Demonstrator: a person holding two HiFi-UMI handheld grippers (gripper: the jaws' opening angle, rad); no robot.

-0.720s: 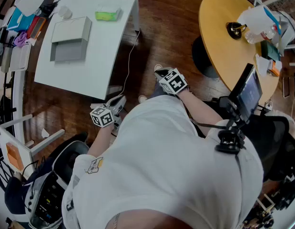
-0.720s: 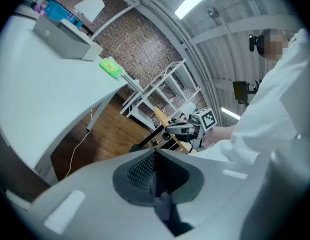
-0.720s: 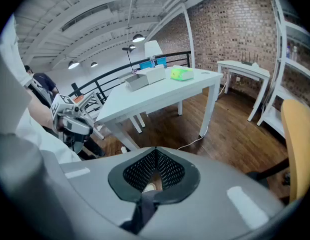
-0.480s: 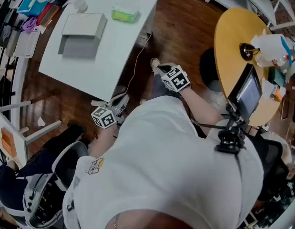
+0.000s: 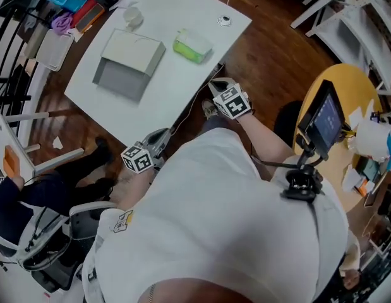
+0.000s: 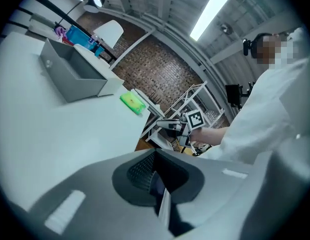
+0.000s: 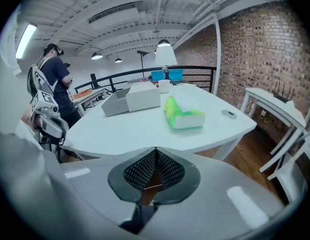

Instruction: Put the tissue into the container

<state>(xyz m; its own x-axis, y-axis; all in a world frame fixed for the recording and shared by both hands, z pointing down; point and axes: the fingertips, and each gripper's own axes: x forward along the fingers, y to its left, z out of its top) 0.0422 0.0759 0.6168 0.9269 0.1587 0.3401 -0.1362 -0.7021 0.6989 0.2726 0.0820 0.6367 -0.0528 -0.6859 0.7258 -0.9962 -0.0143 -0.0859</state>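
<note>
1. Person, white shirt [image 5: 233,219]; seen from above, standing at the near edge of the table, a gripper in each hand.
2. Left gripper [image 5: 161,134]; held low, just off the table's near edge. Jaws pressed together, nothing between them.
3. Right gripper [image 5: 215,84]; held out over the floor just beside the table's near right edge and pointing across the tabletop. Jaws closed together, nothing in them.
4. White table [image 5: 151,109]; curved edge, standing on a dark wooden floor [image 5: 271,49].
5. Tissue [image 5: 192,46]; a green and white pack lying flat on the tabletop, ahead of the right gripper and well apart from both grippers. It lies outside the container, beside it but not touching.
6. Container [image 5: 129,65]; a grey and white box on the tabletop, to the left of the tissue pack.
7. Small round disc [image 5: 224,21]; set in the tabletop near its far right corner.
8. Small white cup [image 5: 132,17]; beyond the container, toward the far edge.
9. Yellow round table [image 5: 356,87]; off to the right, well apart from the white table, with a dark screen [image 5: 324,118] on a stand over its near side.
10. Second person, dark clothing [image 7: 57,79]; standing beyond the left end of the table.
</note>
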